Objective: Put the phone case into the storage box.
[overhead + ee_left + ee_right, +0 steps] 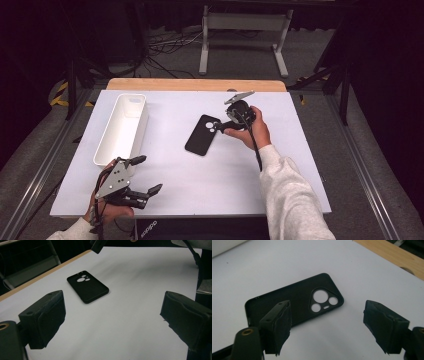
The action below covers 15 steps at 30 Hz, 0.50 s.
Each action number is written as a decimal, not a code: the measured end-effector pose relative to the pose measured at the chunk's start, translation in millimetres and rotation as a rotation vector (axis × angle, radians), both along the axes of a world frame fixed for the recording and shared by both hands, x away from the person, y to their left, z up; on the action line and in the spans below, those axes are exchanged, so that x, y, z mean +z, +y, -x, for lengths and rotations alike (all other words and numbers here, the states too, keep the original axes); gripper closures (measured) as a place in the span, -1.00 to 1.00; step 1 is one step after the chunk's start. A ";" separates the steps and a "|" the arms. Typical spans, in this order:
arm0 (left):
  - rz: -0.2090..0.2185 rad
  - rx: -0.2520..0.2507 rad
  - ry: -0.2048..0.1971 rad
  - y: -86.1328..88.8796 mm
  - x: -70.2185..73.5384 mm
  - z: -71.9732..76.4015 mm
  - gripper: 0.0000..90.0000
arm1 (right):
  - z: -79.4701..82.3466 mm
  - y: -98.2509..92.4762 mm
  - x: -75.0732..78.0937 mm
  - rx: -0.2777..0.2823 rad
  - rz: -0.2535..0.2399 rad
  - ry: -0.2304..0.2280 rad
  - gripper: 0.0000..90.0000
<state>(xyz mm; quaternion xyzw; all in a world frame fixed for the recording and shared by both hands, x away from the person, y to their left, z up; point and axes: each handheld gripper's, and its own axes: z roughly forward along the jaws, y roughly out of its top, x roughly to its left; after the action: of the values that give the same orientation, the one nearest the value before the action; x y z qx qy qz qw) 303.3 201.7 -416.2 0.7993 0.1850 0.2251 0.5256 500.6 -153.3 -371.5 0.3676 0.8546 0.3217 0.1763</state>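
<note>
Case: flat black rubbery phone case (202, 135) – lies on white worktop (240, 175)
Right claw (327, 327): released, hovering just above case
Left claw (112, 315): released – apart

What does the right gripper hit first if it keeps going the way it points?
Most likely the black phone case, lying flat on the white table. The right gripper has open, empty jaws aimed down at its camera-cutout end. Depth is unclear; it looks close but not touching.
</note>
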 end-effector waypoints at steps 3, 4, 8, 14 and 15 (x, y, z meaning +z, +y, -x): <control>0.001 -0.004 0.004 -0.3 -0.3 0.5 -0.85 | -7.8 5.3 -3.5 -0.006 0.021 0.031 -0.44; 0.003 -0.003 0.001 -0.2 -0.6 0.4 -0.85 | -7.8 5.3 -3.5 -0.006 0.021 0.031 -0.44; 0.004 0.019 0.010 -0.7 -0.8 0.0 -0.84 | -23.7 13.3 -11.9 -0.021 0.055 0.090 -0.27; 0.002 0.009 0.013 -1.0 -0.8 0.8 -0.84 | -43.9 21.4 -27.6 -0.039 0.076 0.151 -0.07; 0.003 0.008 0.016 -0.7 -1.0 0.8 -0.84 | -43.9 21.4 -27.6 -0.039 0.076 0.151 -0.07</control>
<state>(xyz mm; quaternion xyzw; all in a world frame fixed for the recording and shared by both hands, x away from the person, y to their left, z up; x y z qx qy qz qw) 302.4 200.9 -417.2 0.7995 0.1927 0.2207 0.5244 544.6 -132.0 -399.1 0.4007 0.8696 0.2569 0.1313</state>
